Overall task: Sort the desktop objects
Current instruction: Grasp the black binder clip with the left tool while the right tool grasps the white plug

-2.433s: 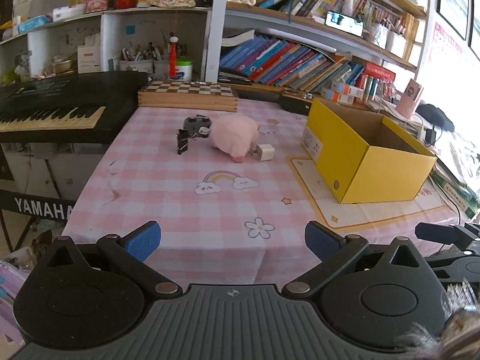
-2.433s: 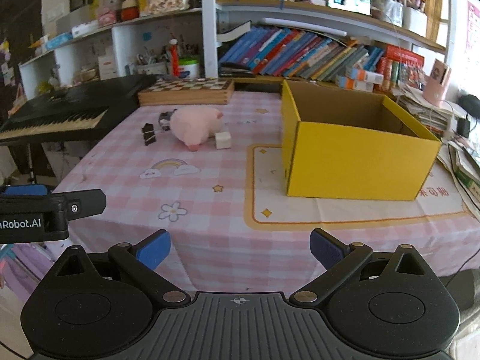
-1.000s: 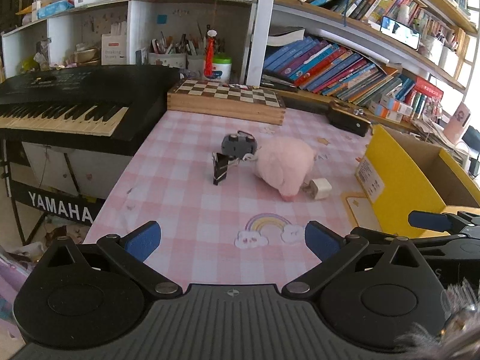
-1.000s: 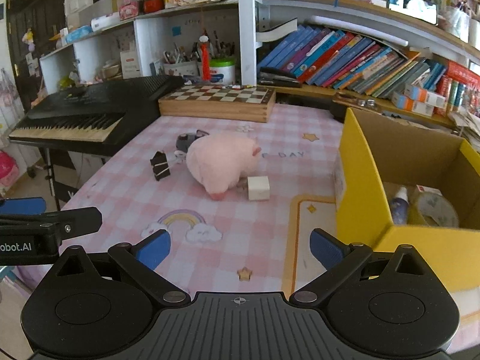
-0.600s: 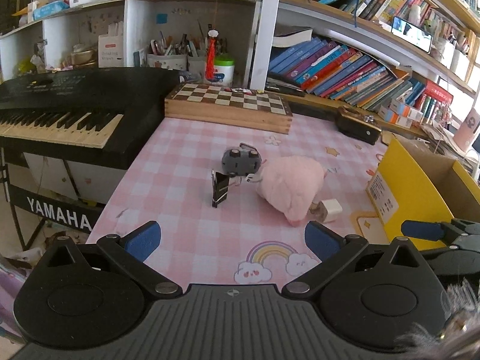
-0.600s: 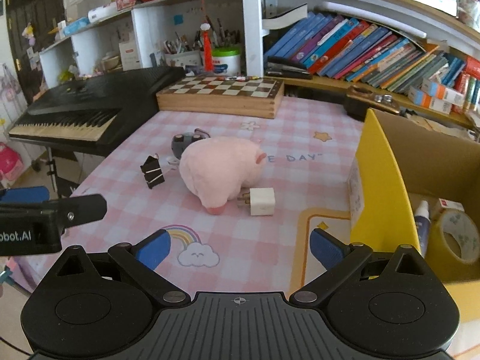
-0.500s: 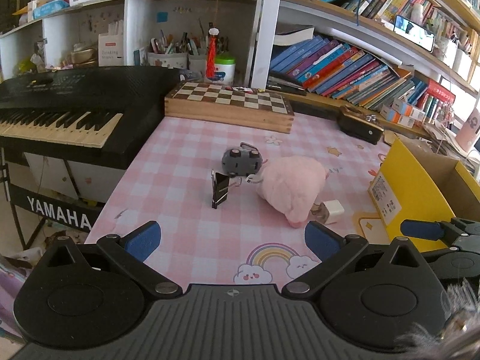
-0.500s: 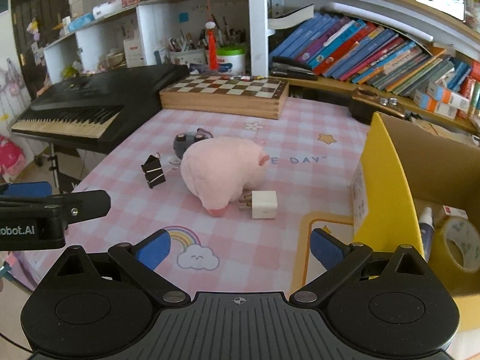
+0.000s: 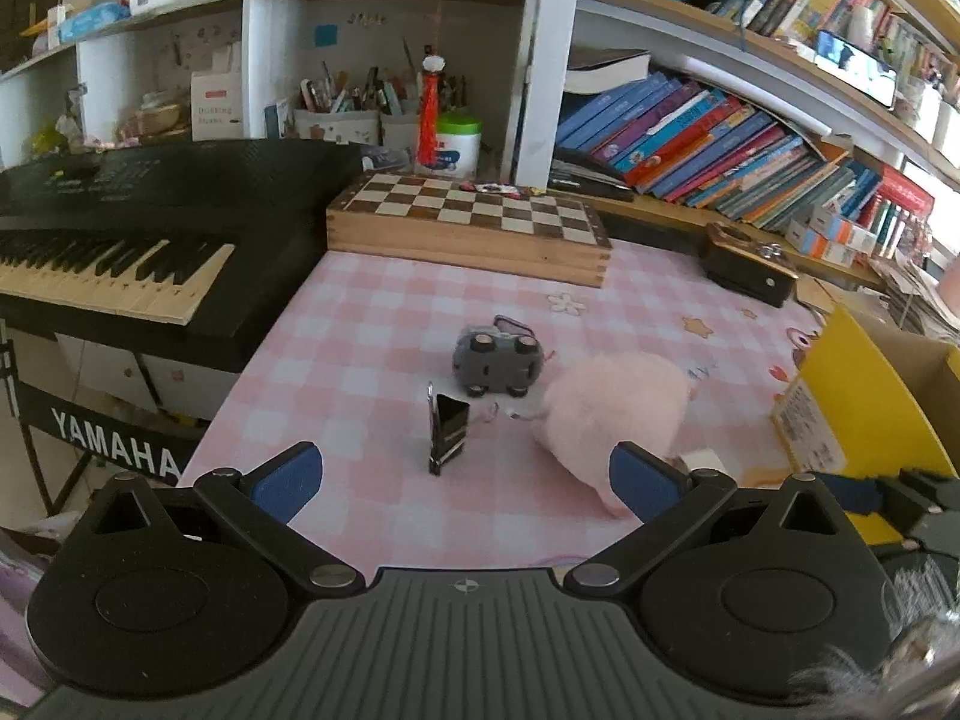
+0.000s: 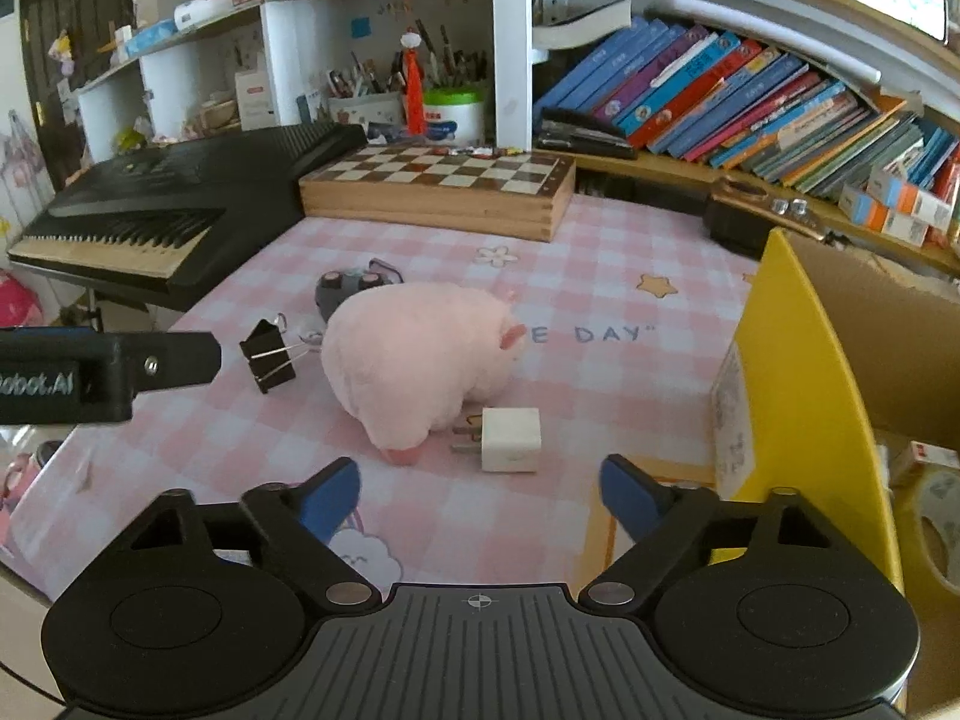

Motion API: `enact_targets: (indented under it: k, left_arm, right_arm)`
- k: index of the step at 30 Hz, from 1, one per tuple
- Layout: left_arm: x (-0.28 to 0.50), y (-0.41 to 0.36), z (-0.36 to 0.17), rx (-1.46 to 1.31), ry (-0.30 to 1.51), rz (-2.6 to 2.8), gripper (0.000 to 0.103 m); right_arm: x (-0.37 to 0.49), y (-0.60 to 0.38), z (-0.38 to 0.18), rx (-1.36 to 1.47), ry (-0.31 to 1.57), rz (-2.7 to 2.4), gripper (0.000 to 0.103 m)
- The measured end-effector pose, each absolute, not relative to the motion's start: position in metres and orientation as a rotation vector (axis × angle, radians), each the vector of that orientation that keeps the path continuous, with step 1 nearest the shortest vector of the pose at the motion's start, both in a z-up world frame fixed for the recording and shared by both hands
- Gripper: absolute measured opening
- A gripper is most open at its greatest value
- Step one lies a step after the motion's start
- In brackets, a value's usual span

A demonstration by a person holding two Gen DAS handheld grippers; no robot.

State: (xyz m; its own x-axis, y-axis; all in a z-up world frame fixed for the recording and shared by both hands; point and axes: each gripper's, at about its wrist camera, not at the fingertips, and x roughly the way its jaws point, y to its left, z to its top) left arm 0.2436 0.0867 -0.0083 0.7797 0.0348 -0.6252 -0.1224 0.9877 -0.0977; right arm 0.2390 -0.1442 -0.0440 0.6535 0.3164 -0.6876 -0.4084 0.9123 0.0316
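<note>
On the pink checked tablecloth lie a pink plush pig (image 10: 420, 360), a white charger plug (image 10: 510, 439), a black binder clip (image 10: 268, 357) and a grey toy car (image 9: 497, 362). My right gripper (image 10: 480, 495) is open and empty, just short of the plug and the pig. My left gripper (image 9: 462, 477) is open and empty, with the binder clip (image 9: 445, 433) straight ahead between its fingers and the pig (image 9: 612, 414) to the right. The yellow box (image 10: 798, 372) stands at the right.
A wooden chessboard box (image 10: 438, 189) lies at the back of the table. A black keyboard (image 9: 120, 240) stands to the left. Bookshelves fill the back wall. A roll of tape (image 10: 936, 516) lies inside the yellow box. A dark case (image 9: 750, 267) sits at the back right.
Both grippers have moved forward over the table toward the pig, clip and plug, which now look larger and closer. Both stay open. Nothing on the table has moved.
</note>
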Motion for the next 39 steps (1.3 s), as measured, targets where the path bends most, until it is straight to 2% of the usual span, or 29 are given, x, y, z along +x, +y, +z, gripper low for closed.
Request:
enact_targets:
  k: [4,8,16,19,21,24,26,29,33,39]
  left_arm:
    - [0.268,0.093,-0.022,-0.133,0.719,0.074,0.091]
    - [0.289,0.095,-0.036,-0.08,0.735,0.065,0.085]
    - [0.318,0.094,-0.058,-0.022,0.781,0.039,0.079]
    - [0.325,0.093,-0.062,-0.019,0.787,0.03,0.072]
    - [0.331,0.091,-0.066,-0.011,0.794,0.022,0.064]
    - [0.337,0.088,-0.072,0.009,0.813,0.017,0.056]
    - [0.338,0.088,-0.072,0.019,0.799,0.018,0.052]
    - [0.34,0.089,-0.071,0.008,0.791,0.024,0.028]
    - [0.338,0.089,-0.067,0.014,0.79,0.017,0.023]
    - [0.319,0.094,-0.051,-0.046,0.754,0.023,0.021]
  right_arm:
    - [0.252,-0.142,-0.051,-0.114,0.765,0.391,0.079]
    - [0.267,-0.141,-0.06,-0.09,0.792,0.374,0.068]
    - [0.285,-0.14,-0.073,-0.073,0.831,0.373,0.065]
    - [0.288,-0.138,-0.077,-0.076,0.843,0.383,0.065]
    - [0.291,-0.137,-0.078,-0.076,0.849,0.384,0.065]
    - [0.293,-0.136,-0.079,-0.082,0.844,0.382,0.057]
    - [0.293,-0.136,-0.079,-0.088,0.837,0.388,0.045]
    - [0.293,-0.134,-0.079,-0.095,0.833,0.393,0.043]
    - [0.291,-0.137,-0.077,-0.091,0.834,0.4,0.043]
    - [0.281,-0.141,-0.066,-0.087,0.811,0.408,0.042]
